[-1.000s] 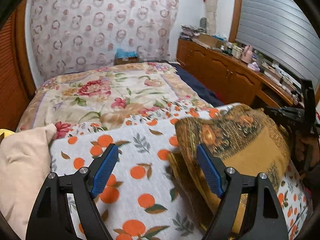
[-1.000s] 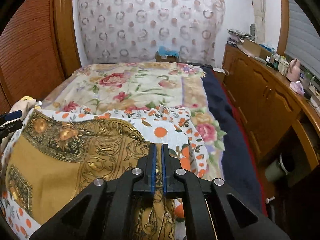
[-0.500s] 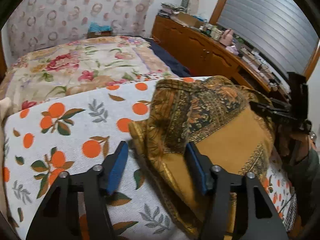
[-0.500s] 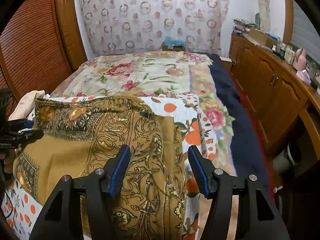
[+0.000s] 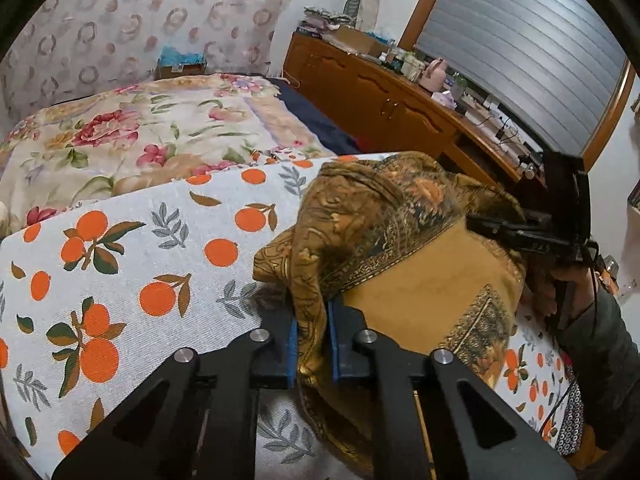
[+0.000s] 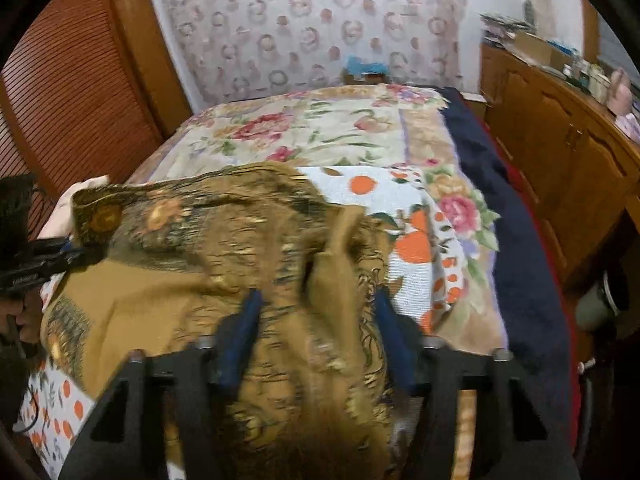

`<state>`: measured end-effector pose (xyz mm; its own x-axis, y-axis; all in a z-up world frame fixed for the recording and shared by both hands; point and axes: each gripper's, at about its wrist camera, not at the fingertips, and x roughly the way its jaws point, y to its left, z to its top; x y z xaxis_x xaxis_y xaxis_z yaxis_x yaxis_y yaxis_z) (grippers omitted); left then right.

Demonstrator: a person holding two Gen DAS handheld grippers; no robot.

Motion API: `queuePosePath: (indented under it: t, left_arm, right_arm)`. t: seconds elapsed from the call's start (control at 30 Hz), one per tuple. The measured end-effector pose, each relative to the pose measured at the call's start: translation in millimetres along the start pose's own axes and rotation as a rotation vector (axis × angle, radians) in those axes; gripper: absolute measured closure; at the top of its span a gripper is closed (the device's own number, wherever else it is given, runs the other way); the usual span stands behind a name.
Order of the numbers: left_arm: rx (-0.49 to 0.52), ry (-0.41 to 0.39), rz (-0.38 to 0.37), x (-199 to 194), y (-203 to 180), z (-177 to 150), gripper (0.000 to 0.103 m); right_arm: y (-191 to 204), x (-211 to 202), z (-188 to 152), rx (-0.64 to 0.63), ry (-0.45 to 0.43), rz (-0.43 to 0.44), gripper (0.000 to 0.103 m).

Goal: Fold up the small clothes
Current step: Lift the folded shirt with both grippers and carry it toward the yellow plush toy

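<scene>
The folded cloth (image 5: 432, 280) lies on the bedsheet (image 5: 132, 264), with the cabinet (image 5: 384, 100) to the right.

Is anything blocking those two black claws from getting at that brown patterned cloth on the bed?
Nothing visible does. The left gripper is already pinched shut on a fold of the brown patterned cloth. The right gripper, whose jaws have just been closing, straddles a bunched ridge of the same cloth, with only that fabric between its blue pads.

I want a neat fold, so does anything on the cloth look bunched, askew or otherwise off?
Yes. The brown patterned cloth is not flat: its near corner is rucked into a ridge on the orange-print sheet, where the left gripper pinches it. By the right gripper, whose jaws have just been closing, it also wrinkles.
</scene>
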<state>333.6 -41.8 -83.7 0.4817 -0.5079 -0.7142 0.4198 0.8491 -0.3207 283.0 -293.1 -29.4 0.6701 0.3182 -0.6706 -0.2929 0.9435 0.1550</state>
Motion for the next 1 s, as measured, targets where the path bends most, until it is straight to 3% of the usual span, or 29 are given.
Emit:
queuePosePath:
  t: [0.03, 0.13, 0.3, 0.57, 0.83, 1.0]
  left_arm:
    - [0.003, -0.007, 0.002, -2.3, -0.5, -0.7, 0.094]
    - [0.016, -0.052, -0.001, -17.3, -8.1, -1.3, 0.094]
    - [0.01, -0.117, 0.029, -53.5, -8.4, -4.2, 0.095]
    - [-0.062, -0.291, 0.088, -145.0, 20.2, -27.1, 0.095]
    - [-0.193, -0.412, 0.287, -222.5, 81.3, -81.8, 0.095]
    - [-0.314, -0.482, 0.348, -251.1, 121.4, -118.2, 0.095]
  right_arm:
    - [4.4, 1.0, -2.4, -0.007, -0.001, 0.013, 0.081]
    - [21.9, -7.9, -4.8, -0.084, -0.033, -0.031, 0.09]
    - [56.3, -40.7, 6.1, -0.165, -0.135, -0.066, 0.091]
    - [137.1, -64.4, 44.8, -0.317, -0.237, 0.006, 0.091]
    - [253.0, -29.9, 100.0, -0.529, -0.286, 0.125, 0.091]
    - [339.5, 5.4, 131.6, -0.637, -0.305, 0.174, 0.091]
